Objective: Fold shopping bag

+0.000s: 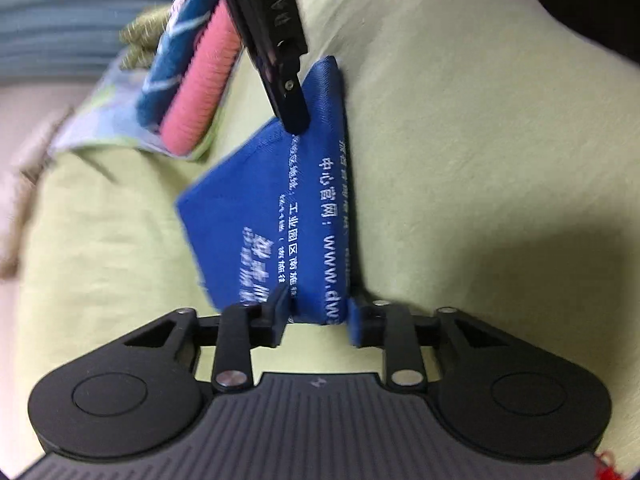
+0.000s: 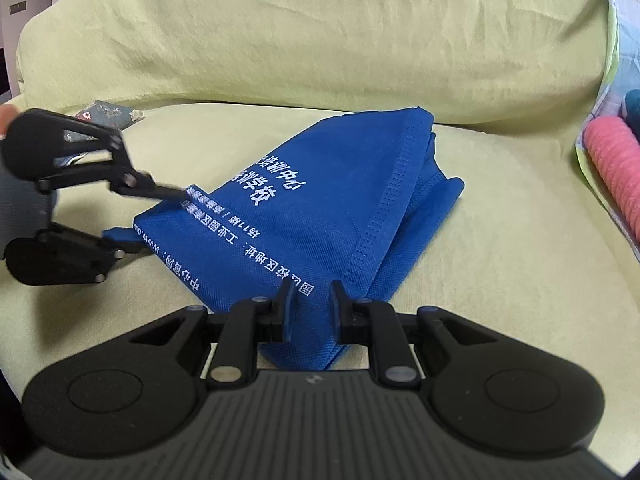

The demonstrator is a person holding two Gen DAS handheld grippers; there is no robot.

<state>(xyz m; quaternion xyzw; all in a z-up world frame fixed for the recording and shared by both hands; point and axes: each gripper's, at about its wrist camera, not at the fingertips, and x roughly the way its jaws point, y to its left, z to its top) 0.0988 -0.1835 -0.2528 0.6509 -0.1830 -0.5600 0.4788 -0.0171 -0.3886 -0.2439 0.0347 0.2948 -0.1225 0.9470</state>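
Note:
A blue shopping bag with white printed text lies folded into a wedge on a light green sofa cushion. It also shows in the left wrist view. My left gripper has its jaws apart around the bag's near edge, one finger on each side. In the right wrist view the left gripper stands at the bag's left edge. My right gripper has its jaws apart over the bag's near corner. One right fingertip rests on the bag's far end.
A pink ribbed roll and blue patterned fabric lie on a pale cloth beside the bag; the roll also shows in the right wrist view. A small floral pouch sits by the backrest.

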